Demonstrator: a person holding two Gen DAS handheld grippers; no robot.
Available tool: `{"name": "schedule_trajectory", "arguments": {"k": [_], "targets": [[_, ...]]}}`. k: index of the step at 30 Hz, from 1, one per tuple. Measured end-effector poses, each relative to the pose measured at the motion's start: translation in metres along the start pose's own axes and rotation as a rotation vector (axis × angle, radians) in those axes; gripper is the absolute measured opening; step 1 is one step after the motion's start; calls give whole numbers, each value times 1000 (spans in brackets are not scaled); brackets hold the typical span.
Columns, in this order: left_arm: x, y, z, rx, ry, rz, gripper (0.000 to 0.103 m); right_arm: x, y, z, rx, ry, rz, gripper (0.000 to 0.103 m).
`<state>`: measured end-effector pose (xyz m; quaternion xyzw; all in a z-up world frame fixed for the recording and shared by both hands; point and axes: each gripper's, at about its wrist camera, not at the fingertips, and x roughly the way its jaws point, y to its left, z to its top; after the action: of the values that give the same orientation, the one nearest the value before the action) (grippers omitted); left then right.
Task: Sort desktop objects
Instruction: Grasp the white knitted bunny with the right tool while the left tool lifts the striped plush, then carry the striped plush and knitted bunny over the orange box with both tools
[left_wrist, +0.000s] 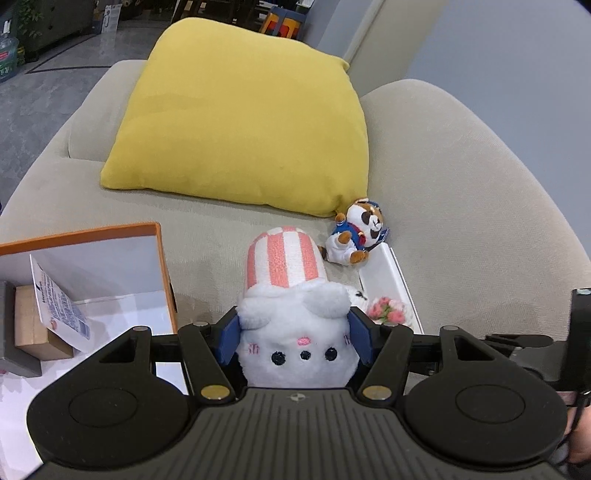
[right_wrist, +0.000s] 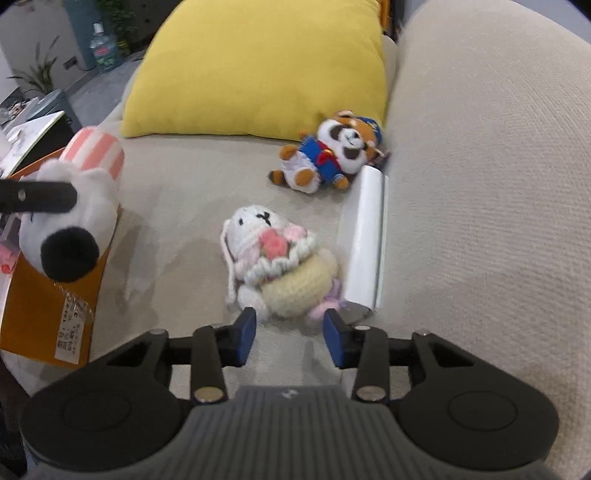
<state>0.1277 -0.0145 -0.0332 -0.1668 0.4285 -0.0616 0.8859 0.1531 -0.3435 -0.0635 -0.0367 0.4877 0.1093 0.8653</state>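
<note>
The left gripper (left_wrist: 294, 341) points forward and slightly down over the sofa seat (left_wrist: 207, 236), its blue fingers (left_wrist: 229, 339) pressed into both sides of a white plush toy (left_wrist: 295, 332) with a pink-and-white striped hat. The toy is clamped at the head, its face turned back toward the camera and its hat pointing away. Just left of it stands an orange-rimmed box (left_wrist: 162, 258), white inside, which holds a wooden block (left_wrist: 33, 325) and a printed card (left_wrist: 59, 302).

The right gripper (right_wrist: 290, 338) hovers low over the seat with its fingers (right_wrist: 245, 339) spread apart and nothing between them. Just ahead of the fingertips lies a crocheted bunny (right_wrist: 273, 254) holding pink flowers, with a white rectangular box (right_wrist: 364, 236) lying alongside it on its right. Whether the fingertips touch the bunny cannot be told.

Farther back, a raccoon plush (right_wrist: 328, 155) in a blue jacket lies at the far end of the white box, near the corner of a yellow cushion (right_wrist: 258, 66) that leans against the sofa.

Only the right wrist view shows the whole bunny, the box's orange outer wall (right_wrist: 48, 306) with a label, and the held toy from the side, with its black tail, above that box's edge. Only the left wrist view shows the box's inside and the toy's face; there the bunny is mostly hidden, only its flowers (left_wrist: 386, 310) showing.
</note>
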Motion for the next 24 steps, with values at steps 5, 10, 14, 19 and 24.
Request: {"name": "schedule_trajectory", "arguments": {"k": [5, 10, 14, 19, 24], "targets": [[-7, 7, 2, 6, -14, -19, 70, 6, 8, 14, -149, -52, -43, 48], [-15, 14, 3, -8, -11, -48, 70, 29, 18, 27, -360, 13, -48, 60], [-22, 16, 5, -10, -22, -63, 70, 48, 26, 32, -430, 75, -41, 58], [-24, 16, 8, -6, -26, -88, 70, 66, 33, 34, -407, 118, -2, 56], [-26, 15, 8, 3, -28, -100, 70, 73, 27, 31, -288, 133, -20, 50]]}}
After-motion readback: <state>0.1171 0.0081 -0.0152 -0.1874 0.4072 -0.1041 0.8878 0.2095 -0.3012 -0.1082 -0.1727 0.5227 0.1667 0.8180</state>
